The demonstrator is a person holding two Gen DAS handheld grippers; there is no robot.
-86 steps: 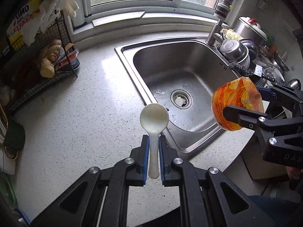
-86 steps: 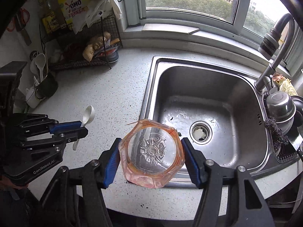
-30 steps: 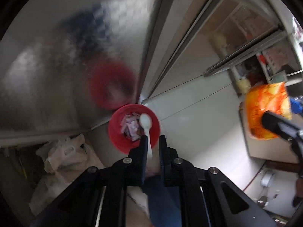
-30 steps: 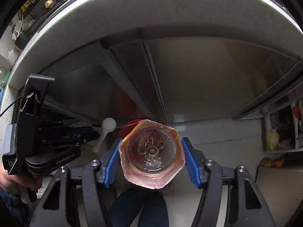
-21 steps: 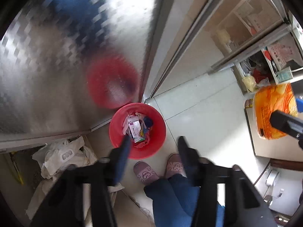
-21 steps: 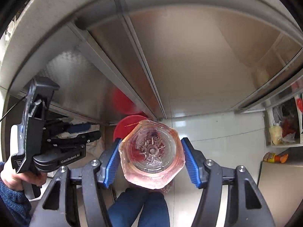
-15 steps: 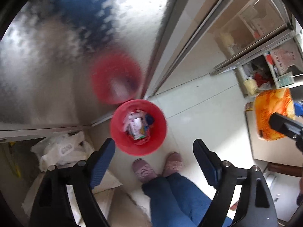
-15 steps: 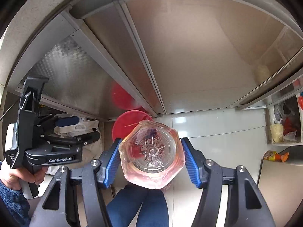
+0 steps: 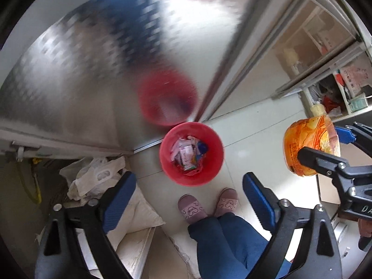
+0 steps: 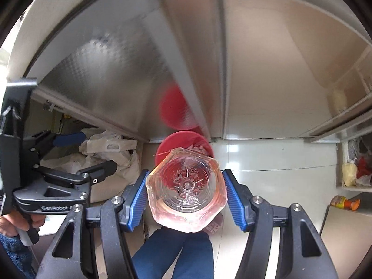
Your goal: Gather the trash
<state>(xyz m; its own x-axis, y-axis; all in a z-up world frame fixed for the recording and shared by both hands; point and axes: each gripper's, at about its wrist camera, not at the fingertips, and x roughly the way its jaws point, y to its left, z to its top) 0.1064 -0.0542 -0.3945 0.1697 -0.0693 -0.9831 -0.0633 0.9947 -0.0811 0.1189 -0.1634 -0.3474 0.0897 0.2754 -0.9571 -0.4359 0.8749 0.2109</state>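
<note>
Left wrist view: my left gripper (image 9: 189,191) has just been opening, jaws wide, nothing between them. Below stands the round red plastic bin (image 9: 210,176) on the pale tiled floor (image 9: 251,139), wrappers inside; pink slippers (image 9: 191,208) just beside it.

Right wrist view: my right gripper (image 10: 186,191) is clamped on the clear orange-tinted plastic tub (image 10: 186,186), which hides most of the bin.

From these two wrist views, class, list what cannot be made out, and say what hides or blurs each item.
- Cup contents: right wrist view shows only its clear base; the left shows its orange wrapper.
- Bin contents: too small and jumbled in the left view; the cup covers most of it in the right.
- Cabinet door: reflections motion-blurred.
- Shelf items: small, cut off at the frame edge.
</note>
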